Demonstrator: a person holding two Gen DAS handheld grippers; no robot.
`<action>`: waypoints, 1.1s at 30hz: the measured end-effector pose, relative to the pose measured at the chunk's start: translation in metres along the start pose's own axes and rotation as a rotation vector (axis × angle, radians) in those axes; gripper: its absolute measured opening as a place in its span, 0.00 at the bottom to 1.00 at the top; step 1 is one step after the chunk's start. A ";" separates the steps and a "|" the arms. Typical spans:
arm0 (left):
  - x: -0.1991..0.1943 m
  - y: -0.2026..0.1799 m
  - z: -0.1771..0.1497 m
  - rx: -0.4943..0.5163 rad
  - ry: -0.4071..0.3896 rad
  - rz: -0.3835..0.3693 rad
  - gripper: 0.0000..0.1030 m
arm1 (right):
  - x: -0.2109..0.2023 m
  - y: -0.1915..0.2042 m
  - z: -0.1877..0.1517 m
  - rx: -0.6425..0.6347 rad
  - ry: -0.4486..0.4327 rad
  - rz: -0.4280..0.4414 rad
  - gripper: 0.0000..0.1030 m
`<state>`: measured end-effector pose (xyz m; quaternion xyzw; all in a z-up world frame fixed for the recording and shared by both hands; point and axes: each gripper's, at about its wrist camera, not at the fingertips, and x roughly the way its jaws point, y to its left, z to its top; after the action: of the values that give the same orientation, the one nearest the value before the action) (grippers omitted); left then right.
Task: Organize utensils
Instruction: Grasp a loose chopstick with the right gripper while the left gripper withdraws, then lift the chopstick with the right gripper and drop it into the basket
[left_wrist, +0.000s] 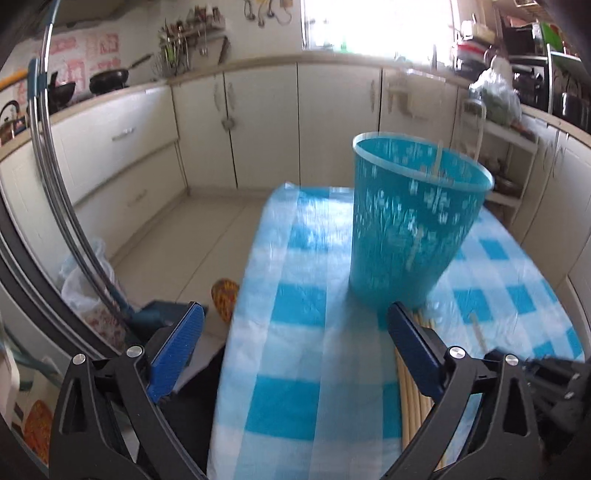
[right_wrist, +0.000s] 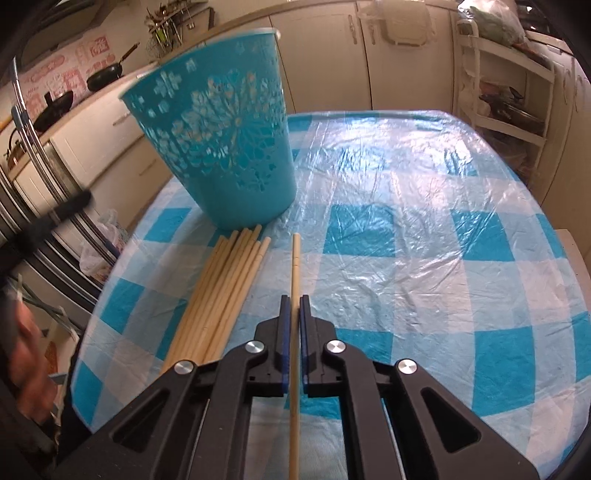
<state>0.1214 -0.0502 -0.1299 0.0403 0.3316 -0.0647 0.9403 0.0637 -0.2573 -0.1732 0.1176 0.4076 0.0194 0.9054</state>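
Your right hand-held gripper (right_wrist: 294, 301) clamps one chopstick (right_wrist: 295, 266); left hand-held gripper (left_wrist: 295, 325) gapes empty; next, lift it into the basket (right_wrist: 221, 147).

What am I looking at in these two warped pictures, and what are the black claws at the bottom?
A person holds a two-finger gripper in each hand; each has a wide-angle camera looking along its fingers. The left view shows the left gripper open and empty, over the table edge. The right view shows the right gripper shut on a single chopstick. On the blue checked tablecloth lie a bundle of chopsticks and a blue perforated basket, which already has a chopstick leaning inside it in the left view.
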 end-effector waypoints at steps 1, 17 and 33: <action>0.000 0.000 -0.004 0.005 0.012 -0.001 0.93 | -0.007 0.000 0.000 0.010 -0.013 0.011 0.05; -0.018 -0.007 -0.005 0.032 0.038 -0.010 0.93 | -0.116 0.037 0.078 0.015 -0.351 0.212 0.05; 0.002 0.007 -0.013 -0.034 0.115 -0.022 0.93 | -0.074 0.074 0.190 0.041 -0.651 0.147 0.05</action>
<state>0.1158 -0.0415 -0.1408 0.0246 0.3866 -0.0669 0.9195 0.1602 -0.2325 0.0196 0.1649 0.0876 0.0382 0.9817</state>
